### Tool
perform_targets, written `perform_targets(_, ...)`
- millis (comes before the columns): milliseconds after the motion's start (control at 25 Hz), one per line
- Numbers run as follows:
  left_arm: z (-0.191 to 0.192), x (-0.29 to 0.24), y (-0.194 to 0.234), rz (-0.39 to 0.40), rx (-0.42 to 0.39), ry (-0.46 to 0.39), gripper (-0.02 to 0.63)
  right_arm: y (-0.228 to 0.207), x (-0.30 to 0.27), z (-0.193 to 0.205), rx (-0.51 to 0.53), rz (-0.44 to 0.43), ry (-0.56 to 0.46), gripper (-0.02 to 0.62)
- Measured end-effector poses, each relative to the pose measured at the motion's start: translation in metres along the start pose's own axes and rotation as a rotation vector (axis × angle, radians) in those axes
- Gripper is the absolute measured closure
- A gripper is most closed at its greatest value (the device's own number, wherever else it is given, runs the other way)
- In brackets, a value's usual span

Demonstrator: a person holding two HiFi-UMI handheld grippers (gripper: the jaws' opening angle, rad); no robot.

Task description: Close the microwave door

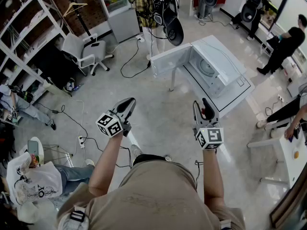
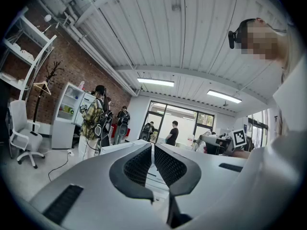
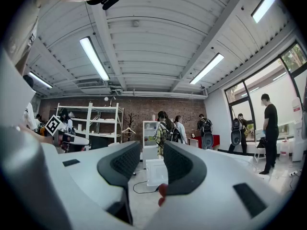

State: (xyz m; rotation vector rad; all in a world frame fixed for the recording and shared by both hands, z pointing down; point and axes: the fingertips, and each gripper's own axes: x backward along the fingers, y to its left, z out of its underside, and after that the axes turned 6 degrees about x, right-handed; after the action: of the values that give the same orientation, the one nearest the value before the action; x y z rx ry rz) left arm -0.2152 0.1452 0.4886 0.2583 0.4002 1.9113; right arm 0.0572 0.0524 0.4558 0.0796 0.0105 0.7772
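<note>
Holding both grippers in the air, well short of the table (image 1: 231, 104), the person touched nothing. The left gripper (image 1: 129, 101) had its jaws closed to a thin slit and was empty. The right gripper (image 1: 201, 103) had its jaws apart, also empty. The microwave (image 1: 218, 63) stood on the table, its door (image 1: 170, 60) swung wide open past the table's left edge.
</note>
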Motion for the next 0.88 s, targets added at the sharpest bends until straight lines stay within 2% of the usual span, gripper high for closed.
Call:
perform_targets(360, 0.007, -0.005, -0.013, 0.024, 0.032, 0.005, 0.600, -0.012, 0.019, -0.001, -0.032, 0.008, -0.008, 0.439)
perform_targets(560, 0.008, -0.012, -0.021, 0.034, 0.024, 0.021, 0.600, -0.016, 0.029, -0.004, -0.127, -0.025, -0.032, 0.439)
perform_targets(720, 0.010, -0.018, -0.022, 0.043, 0.008, 0.040, 0.600, -0.013, 0.027, 0.000, -0.084, -0.029, -0.019, 0.439)
perform_targets(880, 0.009, -0.021, -0.014, 0.041, -0.008, 0.046, 0.600, -0.008, 0.016, 0.005, -0.088, -0.030, -0.013, 0.437)
